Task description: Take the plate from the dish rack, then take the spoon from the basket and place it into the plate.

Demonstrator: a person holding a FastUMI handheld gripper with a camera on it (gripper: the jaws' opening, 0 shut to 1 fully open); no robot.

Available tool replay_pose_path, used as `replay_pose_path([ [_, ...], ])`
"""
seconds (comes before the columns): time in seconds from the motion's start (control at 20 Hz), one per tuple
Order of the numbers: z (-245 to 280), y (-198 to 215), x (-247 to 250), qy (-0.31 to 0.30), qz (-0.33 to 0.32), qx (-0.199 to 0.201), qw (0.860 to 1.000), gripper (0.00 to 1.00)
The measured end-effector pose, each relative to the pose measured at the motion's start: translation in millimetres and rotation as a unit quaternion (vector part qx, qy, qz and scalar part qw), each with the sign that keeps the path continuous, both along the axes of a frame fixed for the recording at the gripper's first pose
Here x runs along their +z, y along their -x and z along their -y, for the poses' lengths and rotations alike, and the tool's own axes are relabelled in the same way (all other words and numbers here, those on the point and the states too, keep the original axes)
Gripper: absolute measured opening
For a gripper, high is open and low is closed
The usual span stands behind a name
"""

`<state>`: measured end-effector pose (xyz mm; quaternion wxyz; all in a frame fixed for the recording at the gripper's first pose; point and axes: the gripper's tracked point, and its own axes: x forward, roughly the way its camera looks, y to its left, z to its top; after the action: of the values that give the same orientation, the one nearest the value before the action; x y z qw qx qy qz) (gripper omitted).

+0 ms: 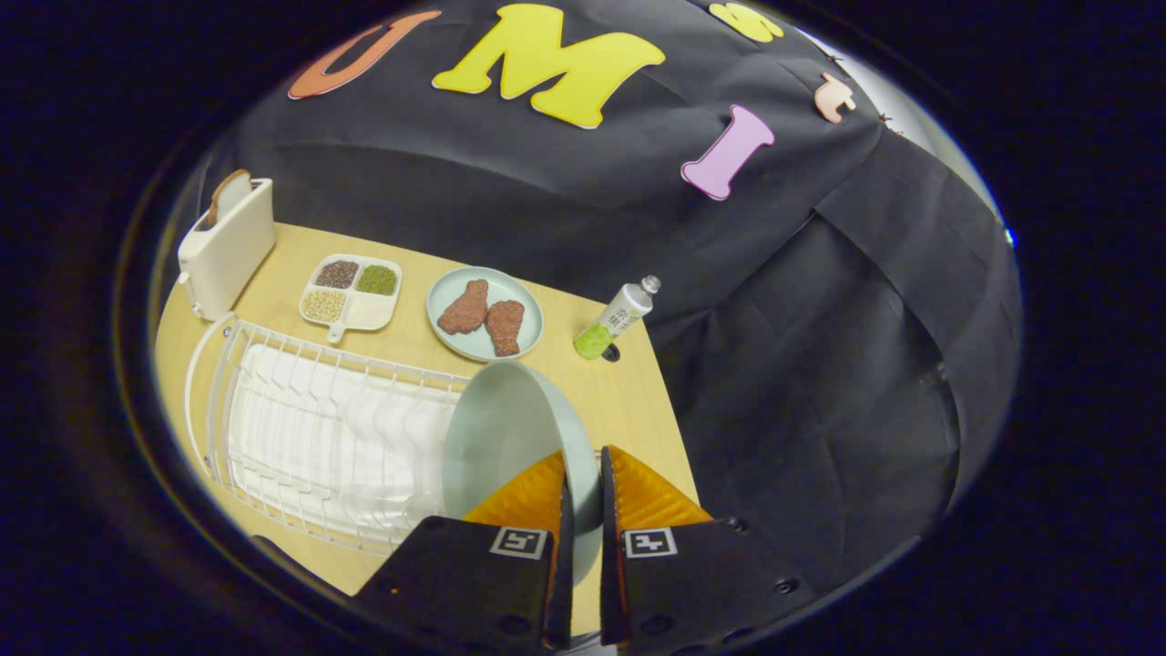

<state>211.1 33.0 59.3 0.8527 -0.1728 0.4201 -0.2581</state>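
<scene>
Your gripper (581, 478) is nearly closed, its two orange fingers (533, 497) pinching the rim of the pale green plate (501, 437) between them. The plate stands tilted on edge at the near end of the white dish rack (310, 428), over the wooden table (629, 401). Beyond it lie a second plate with two brown pieces (485, 314), a divided tray (351, 290), a toaster (226, 244) and a bottle (615, 319).
</scene>
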Motion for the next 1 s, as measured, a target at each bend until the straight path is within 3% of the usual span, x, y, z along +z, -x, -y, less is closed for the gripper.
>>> replay_pose_path([
  [0.15,-8,30,15,-0.004,0.015,0.011,1.000,0.17],
  [0.4,-23,93,12,-0.078,0.029,0.046,0.995,0.17],
  [0.75,-27,167,-77,-0.232,0.034,0.036,0.971,0.17],
  [1.0,-50,195,-150,-0.336,0.008,0.025,0.941,0.17],
])
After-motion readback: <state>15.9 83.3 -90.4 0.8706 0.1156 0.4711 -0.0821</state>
